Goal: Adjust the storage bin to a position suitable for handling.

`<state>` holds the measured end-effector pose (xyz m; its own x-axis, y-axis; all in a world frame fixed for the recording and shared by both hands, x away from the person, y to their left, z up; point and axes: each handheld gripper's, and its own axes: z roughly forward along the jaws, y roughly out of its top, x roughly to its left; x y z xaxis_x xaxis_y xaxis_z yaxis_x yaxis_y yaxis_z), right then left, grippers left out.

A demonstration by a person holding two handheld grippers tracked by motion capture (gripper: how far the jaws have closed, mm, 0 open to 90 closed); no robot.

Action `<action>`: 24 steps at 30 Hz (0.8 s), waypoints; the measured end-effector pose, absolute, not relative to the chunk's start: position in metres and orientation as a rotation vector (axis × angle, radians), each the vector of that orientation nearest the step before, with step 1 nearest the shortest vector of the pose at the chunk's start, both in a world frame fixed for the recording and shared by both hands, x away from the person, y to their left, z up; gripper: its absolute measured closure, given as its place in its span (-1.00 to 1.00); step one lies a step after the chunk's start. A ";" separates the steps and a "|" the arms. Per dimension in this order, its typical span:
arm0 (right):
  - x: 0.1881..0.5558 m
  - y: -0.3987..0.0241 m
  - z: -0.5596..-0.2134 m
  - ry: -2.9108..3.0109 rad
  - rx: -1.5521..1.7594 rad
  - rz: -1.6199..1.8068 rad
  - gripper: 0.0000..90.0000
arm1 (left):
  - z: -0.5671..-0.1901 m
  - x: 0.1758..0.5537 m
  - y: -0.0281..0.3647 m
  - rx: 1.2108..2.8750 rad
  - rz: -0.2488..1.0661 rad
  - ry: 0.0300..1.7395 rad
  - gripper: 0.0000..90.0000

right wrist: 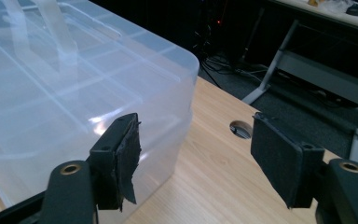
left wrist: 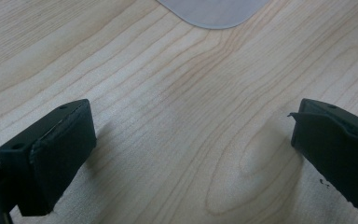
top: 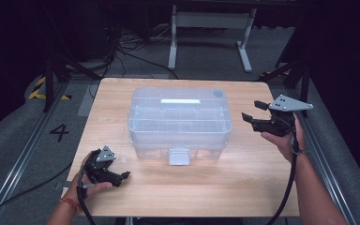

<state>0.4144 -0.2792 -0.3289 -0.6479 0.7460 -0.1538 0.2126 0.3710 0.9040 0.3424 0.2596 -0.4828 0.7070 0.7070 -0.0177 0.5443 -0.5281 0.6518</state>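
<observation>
Right tool [top: 249, 110] hovers level beside the box [top: 179, 123], jaws apart.

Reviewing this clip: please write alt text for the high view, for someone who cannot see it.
A clear plastic storage box with its lid on sits mid-table on a light wooden table. The right gripper, jaws open and empty, is held up beside the box's right end; the left gripper rests low near the table's front left corner.

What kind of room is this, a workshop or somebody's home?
Probably a lab or recording studio, not a home: black drapes surround a lone wooden table, cables trail over grey carpet, and a floor marking reads "4".
</observation>
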 end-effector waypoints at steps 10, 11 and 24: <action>0.429 -0.248 -0.318 2.116 0.779 1.249 -0.23 | -0.483 0.342 0.260 2.266 0.330 0.949 -0.99; 0.430 -0.246 -0.318 2.119 0.776 1.246 -0.23 | -0.483 0.342 0.260 2.268 0.329 0.948 -1.00; 0.444 -0.217 -0.313 2.167 0.714 1.275 -0.21 | -0.483 0.342 0.260 2.268 0.329 0.948 -0.99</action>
<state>0.4440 -0.2168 -0.3134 -0.7244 0.6683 -0.1695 0.1765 0.4173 0.8915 0.3424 0.2596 -0.4828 0.7070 0.7070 -0.0178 0.5443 -0.5278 0.6521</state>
